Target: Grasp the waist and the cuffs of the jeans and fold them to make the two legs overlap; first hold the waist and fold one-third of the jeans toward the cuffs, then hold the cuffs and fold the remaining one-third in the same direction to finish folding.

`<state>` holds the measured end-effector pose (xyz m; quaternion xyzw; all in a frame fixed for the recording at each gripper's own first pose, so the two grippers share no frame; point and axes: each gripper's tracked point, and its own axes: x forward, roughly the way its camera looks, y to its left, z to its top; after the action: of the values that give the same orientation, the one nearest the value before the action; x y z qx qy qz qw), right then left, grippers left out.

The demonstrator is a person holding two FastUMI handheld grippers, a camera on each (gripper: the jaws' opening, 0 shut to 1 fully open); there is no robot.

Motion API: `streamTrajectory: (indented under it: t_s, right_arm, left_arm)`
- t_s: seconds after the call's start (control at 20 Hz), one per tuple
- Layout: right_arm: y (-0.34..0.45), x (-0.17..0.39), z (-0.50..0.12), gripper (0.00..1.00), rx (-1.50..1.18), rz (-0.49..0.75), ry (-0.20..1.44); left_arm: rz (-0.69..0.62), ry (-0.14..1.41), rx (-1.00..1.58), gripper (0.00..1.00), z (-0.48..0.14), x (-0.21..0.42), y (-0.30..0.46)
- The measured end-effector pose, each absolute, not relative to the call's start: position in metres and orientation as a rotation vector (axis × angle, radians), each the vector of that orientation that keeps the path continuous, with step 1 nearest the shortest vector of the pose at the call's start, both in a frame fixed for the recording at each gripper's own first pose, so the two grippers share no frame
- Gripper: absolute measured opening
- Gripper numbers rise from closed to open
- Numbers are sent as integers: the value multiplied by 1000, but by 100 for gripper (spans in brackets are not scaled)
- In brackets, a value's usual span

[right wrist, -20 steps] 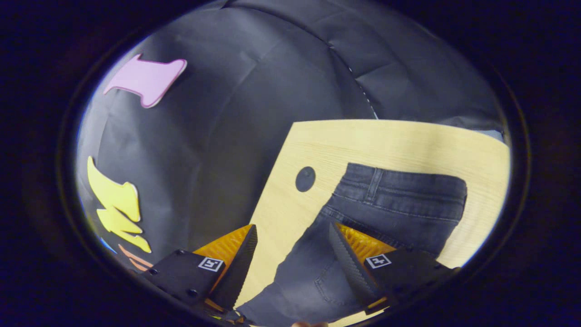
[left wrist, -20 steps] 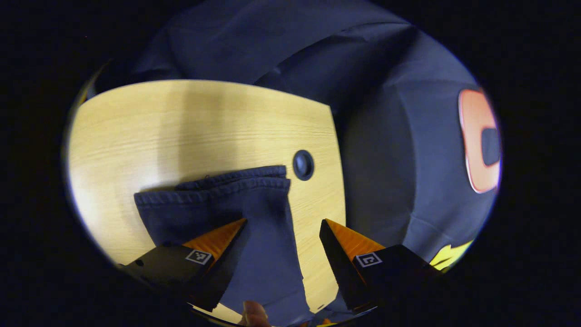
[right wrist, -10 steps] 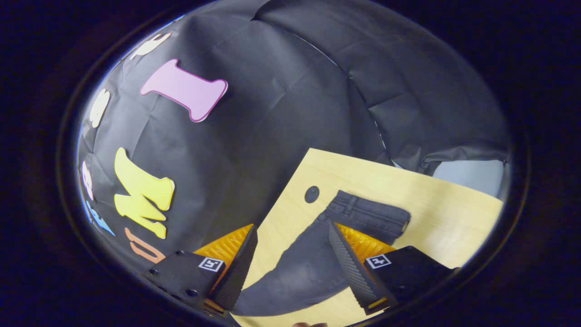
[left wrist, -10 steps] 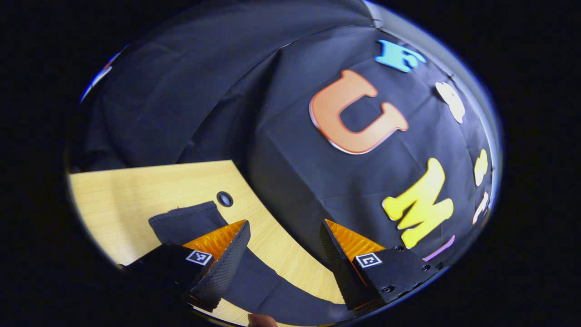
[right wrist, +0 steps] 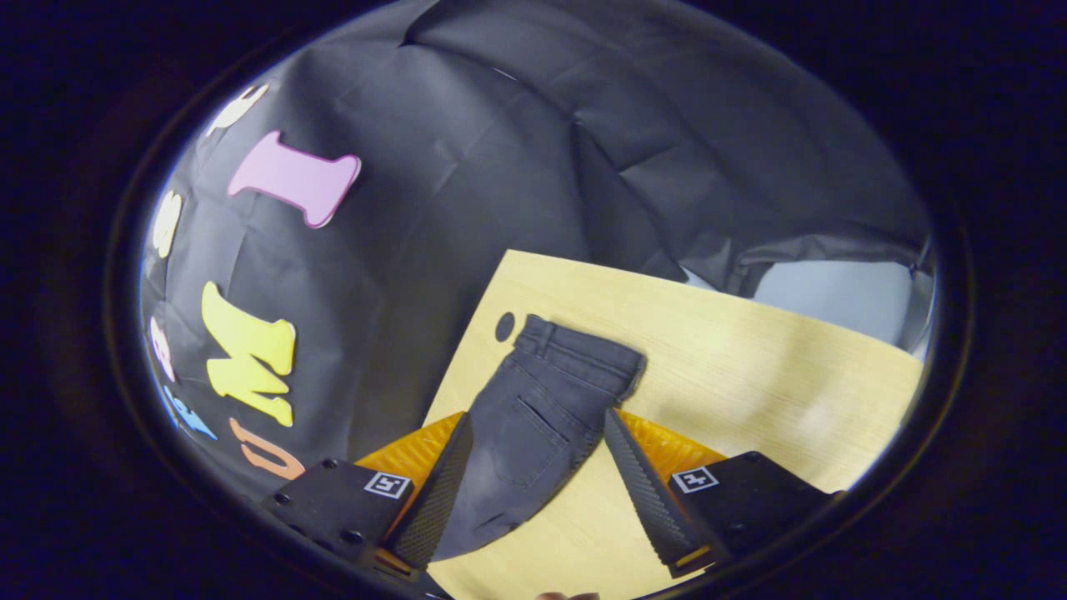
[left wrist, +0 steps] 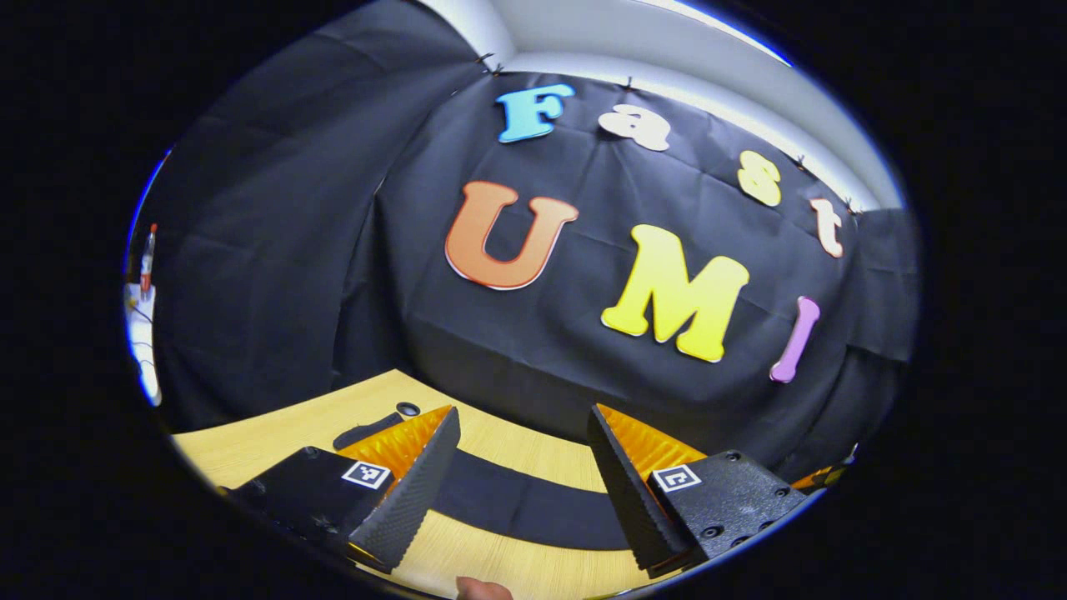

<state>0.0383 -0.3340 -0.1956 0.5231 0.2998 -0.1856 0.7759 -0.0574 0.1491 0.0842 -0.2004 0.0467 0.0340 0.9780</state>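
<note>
- Worktop [right wrist: 750, 367] — one pale wood-grain surface carries the whole job. It lies below both tools, and the booth's black cloth wall rises behind its far edge.
- Jeans [right wrist: 533, 408] — one dark pair lies flat on the worktop as a single narrow strip, so the two legs appear already laid one over the other. In the right gripper view the waist end [right wrist: 583, 350] points away from the tool, close to the far edge, with one back pocket facing up.
- In the left gripper view the jeans [left wrist: 517, 500] run as a dark band across the worktop; the cuff end [left wrist: 367, 431] lies ahead and to the left, near the far corner.
- Key relation: the long axis of the jeans runs from the waist, ahead of the right tool [right wrist: 533, 492], to the cuffs, ahead of the left tool [left wrist: 521, 483]. The right tool is nearer the waist, so the first one-third fold probably starts there.
- Tool state: both tools have their fingers spread, hold nothing and hover above the cloth, clear of it.
- Cable hole [right wrist: 504, 326] — one dark round port sits in the worktop just beside the waistband corner.
- Count: one worktop, one pair of jeans, two tools, two cable holes — one near each end of the jeans.
</note>
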Motion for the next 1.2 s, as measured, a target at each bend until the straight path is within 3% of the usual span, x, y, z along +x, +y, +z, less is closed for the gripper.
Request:
streamTrajectory:
  t_s: [0.2,0.45,0.5,0.55,0.6,0.75,0.8,0.9,0.95,1.0,1.1,1.15,1.2]
  right_arm:
    - [-329,43,-222,97,1208,-416,677]
    - [-327,53,-254,97,1260,-457,694]
    - [-328,56,-260,97,1272,-477,697]
    - [-328,57,-265,92,1292,-488,697]
    - [-325,59,-268,98,1320,-488,695]
    - [-317,81,-272,92,1380,-460,637]
    - [-315,86,-273,95,1391,-446,627]
    - [-312,95,-280,92,1405,-446,618]
    - [-311,95,-285,87,1420,-461,625]
    - [-312,94,-292,67,1440,-482,626]
    - [-312,89,-295,40,1493,-487,609]
    - [-313,88,-297,39,1492,-480,598]
    - [-311,92,-301,27,1471,-489,615]
  left_arm:
    - [47,141,-259,98,66,-109,119]
    - [33,264,-290,98,37,-143,92]
    - [41,285,-299,98,33,-147,93]
    - [52,298,-308,98,30,-149,96]
    - [63,302,-313,98,31,-151,100]
    - [106,302,-298,98,34,-158,116]
    - [116,311,-293,98,33,-159,120]
    - [130,325,-300,98,33,-162,126]
    - [132,331,-308,98,34,-163,126]
    - [130,336,-310,98,33,-163,126]
    - [123,346,-301,99,31,-162,124]
    - [115,348,-300,99,33,-162,123]
    - [109,349,-302,99,33,-161,121]
